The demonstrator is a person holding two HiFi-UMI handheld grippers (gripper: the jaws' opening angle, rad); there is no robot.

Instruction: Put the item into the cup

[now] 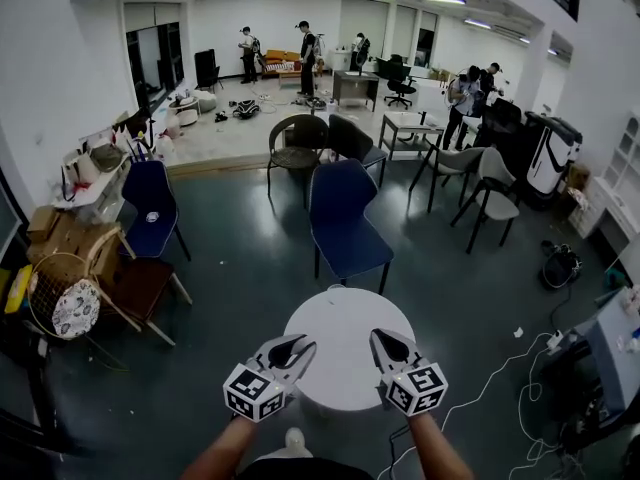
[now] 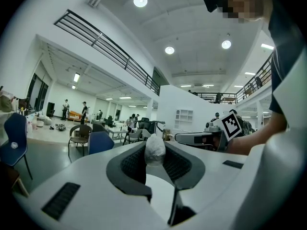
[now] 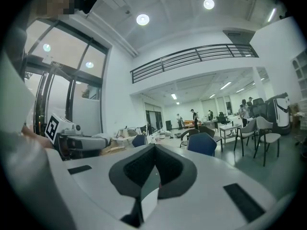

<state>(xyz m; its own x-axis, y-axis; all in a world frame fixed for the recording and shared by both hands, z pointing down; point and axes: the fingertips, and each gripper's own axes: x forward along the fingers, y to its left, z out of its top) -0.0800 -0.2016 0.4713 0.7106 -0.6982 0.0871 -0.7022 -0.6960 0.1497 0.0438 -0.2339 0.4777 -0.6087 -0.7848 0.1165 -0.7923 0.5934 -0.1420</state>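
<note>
While your left claw (image 1: 301, 348) pinches the small white wad (image 2: 155, 149) at its tips, you look to be in the carrying step, above the round white table (image 1: 345, 318). Your right claw (image 1: 384, 340) is pressed together and empty. No cup shows in any view, so next find it and bring the wad over its mouth.

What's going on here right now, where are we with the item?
A person holds a gripper in each hand at a round white table. The left gripper is clamped on a small whitish crumpled wad at its jaw tips. The right gripper is shut with nothing in it. Both point out over the table. No cup shows in any view, so the wad is not yet placed.
</note>
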